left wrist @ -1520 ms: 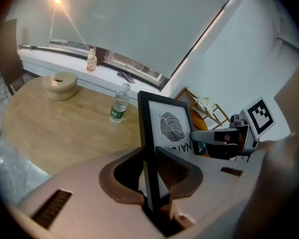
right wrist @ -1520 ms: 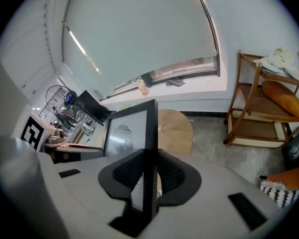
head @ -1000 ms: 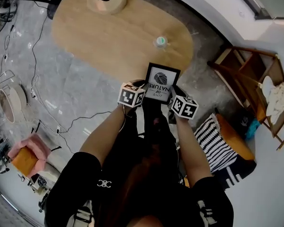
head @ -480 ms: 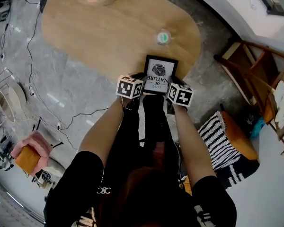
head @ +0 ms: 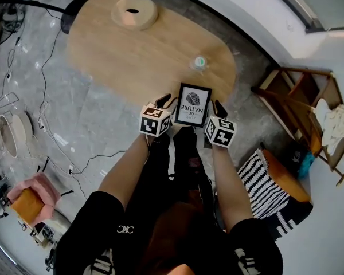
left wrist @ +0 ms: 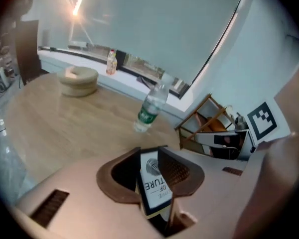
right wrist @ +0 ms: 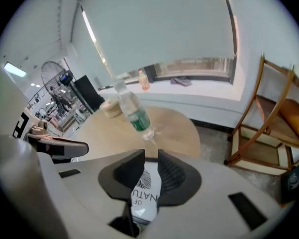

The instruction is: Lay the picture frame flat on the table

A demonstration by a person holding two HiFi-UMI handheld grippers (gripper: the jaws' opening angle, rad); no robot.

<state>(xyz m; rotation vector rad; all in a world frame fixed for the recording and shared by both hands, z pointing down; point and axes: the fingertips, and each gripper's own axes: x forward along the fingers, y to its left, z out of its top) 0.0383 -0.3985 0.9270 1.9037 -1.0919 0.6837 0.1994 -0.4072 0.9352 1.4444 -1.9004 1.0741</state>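
The black picture frame (head: 194,105), white print facing up, lies at the near edge of the oval wooden table (head: 132,50). My left gripper (head: 162,101) stands just off its left side, and its jaws are opening. In the left gripper view the frame (left wrist: 153,185) sits slanted in the gap of that gripper (left wrist: 149,168), with space beside the pads. My right gripper (head: 218,106) is close to the frame's right side, and its jaws are also opening. Between that gripper's (right wrist: 150,176) jaws the print (right wrist: 145,193) shows.
A water bottle (head: 199,62) stands on the table just beyond the frame. A round wooden ring (head: 134,12) sits at the far end. A wooden chair (head: 301,96) and a striped cushion (head: 264,179) are on the right. Cables lie on the floor to the left.
Both grippers have drawn back and apart from the frame's lower corners, where they held it. The frame now lies lower and flatter at the table edge.
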